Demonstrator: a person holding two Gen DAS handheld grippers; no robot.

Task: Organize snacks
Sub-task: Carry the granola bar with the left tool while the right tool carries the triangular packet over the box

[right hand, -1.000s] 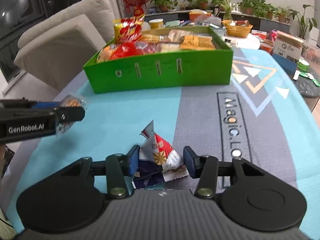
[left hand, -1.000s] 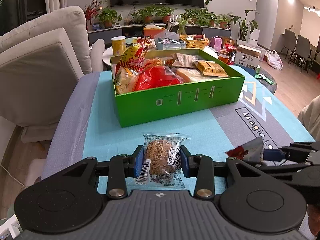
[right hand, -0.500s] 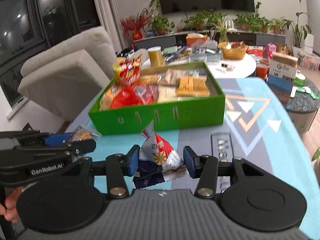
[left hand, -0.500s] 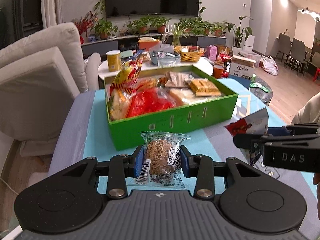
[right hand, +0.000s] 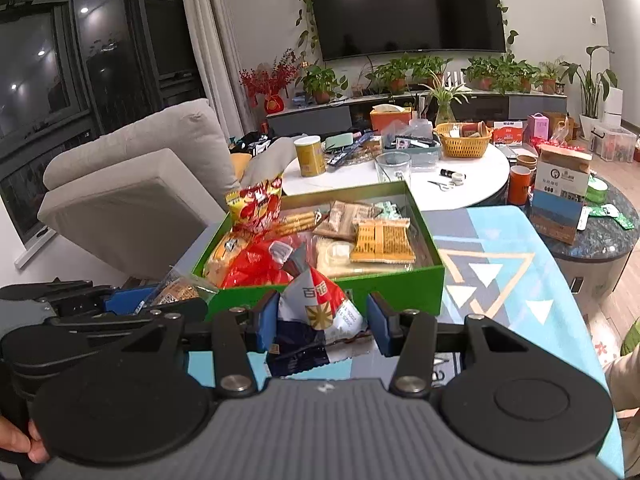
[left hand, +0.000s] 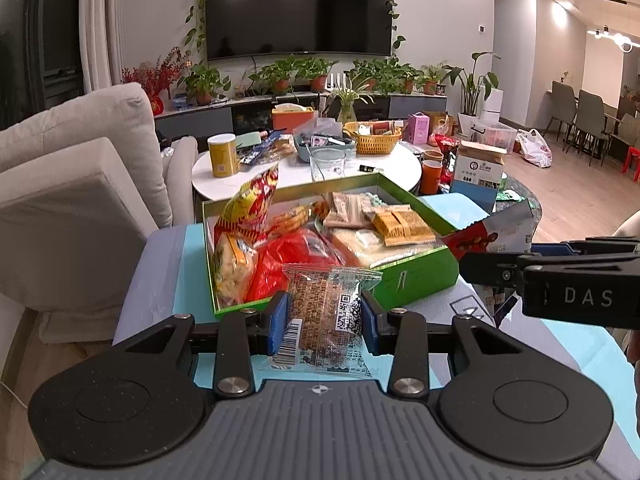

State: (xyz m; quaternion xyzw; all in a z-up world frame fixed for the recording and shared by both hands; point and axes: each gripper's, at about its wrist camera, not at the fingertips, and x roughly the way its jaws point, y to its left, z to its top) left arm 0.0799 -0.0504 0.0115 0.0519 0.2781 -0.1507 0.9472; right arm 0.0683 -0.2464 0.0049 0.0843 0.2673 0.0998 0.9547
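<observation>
My left gripper is shut on a clear-wrapped brown biscuit packet with a barcode and a square code. It hangs above the table mat, just in front of the green box. In the right wrist view my right gripper is shut on a triangular red, white and blue snack packet, also in front of the green box. The box holds several snack bags and bars. Each view shows the other tool: the right gripper with its packet, and the left gripper with the biscuit.
A pale sofa stands left of the table. Behind the box is a round white table with a yellow can, a glass and an orange basket. A cardboard box stands on a dark side table at right. A hand holds the left tool.
Both grippers have risen with their packets, so the open top of the green box shows more. The right gripper has come up level beside the left one.
</observation>
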